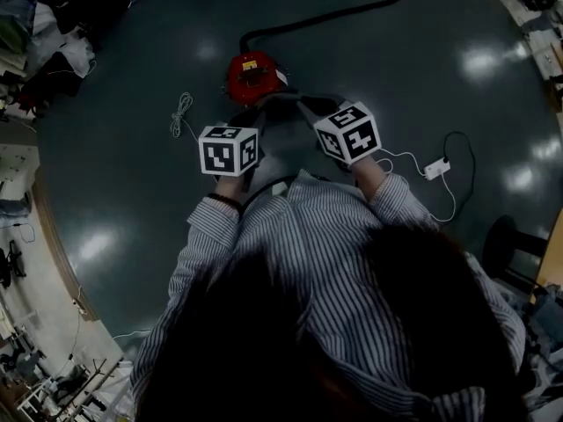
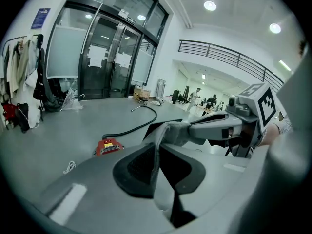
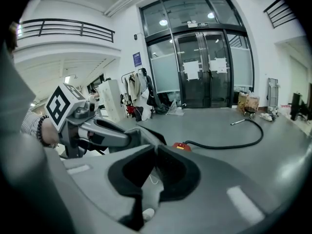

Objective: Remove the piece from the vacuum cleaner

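Note:
A red vacuum cleaner [image 1: 252, 75] sits on the dark floor, and its black hose [image 1: 334, 11] runs off to the far side. Just above and in front of it hangs a grey, cloth-like piece [image 1: 286, 111], held between both grippers. My left gripper [image 1: 255, 123] is shut on its left end and my right gripper [image 1: 315, 117] on its right end. The left gripper view shows the thin grey piece [image 2: 173, 130] pinched between the black pads [image 2: 136, 167], with the vacuum cleaner [image 2: 108, 146] on the floor beyond. The right gripper view shows the same piece [image 3: 146, 133] in its jaws.
A coiled white cord [image 1: 180, 112] lies left of the vacuum cleaner. On the floor to the right are a white adapter [image 1: 435, 167] and its cables. Glass doors [image 3: 209, 72] and a coat rack [image 3: 139, 89] stand behind. Clutter lines the floor's left edge.

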### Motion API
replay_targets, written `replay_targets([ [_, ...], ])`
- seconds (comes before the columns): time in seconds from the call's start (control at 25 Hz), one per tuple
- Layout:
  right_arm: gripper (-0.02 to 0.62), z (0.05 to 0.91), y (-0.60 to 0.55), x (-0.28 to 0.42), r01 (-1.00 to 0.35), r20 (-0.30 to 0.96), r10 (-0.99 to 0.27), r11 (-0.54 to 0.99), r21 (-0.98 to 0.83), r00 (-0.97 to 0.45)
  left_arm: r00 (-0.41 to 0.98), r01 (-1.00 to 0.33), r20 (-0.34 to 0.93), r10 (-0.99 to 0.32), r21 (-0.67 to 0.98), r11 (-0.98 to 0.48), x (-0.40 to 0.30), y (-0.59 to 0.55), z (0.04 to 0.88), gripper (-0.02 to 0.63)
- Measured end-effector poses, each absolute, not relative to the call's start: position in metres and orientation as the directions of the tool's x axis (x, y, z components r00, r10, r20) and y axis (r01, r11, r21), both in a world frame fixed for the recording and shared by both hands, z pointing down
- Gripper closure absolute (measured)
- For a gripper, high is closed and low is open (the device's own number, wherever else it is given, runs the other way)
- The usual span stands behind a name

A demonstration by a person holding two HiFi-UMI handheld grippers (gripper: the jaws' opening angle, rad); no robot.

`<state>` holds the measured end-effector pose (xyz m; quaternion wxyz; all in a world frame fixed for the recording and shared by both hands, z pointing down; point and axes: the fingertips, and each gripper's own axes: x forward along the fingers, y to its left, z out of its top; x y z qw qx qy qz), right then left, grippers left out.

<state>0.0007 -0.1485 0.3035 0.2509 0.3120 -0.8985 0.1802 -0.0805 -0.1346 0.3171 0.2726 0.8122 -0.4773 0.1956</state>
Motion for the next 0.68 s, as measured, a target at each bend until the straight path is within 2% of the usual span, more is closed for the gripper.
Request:
replay_targets([
  [0.68,0.571,0.3083,-0.1545,0.0031,-0.658,0.564,-0.475,0.734,-0.171,-0.676,0.47,-0.879,0.588,-0.658,0.248,-0.406,-0.0774,-0.1406,0.3228,0.577],
])
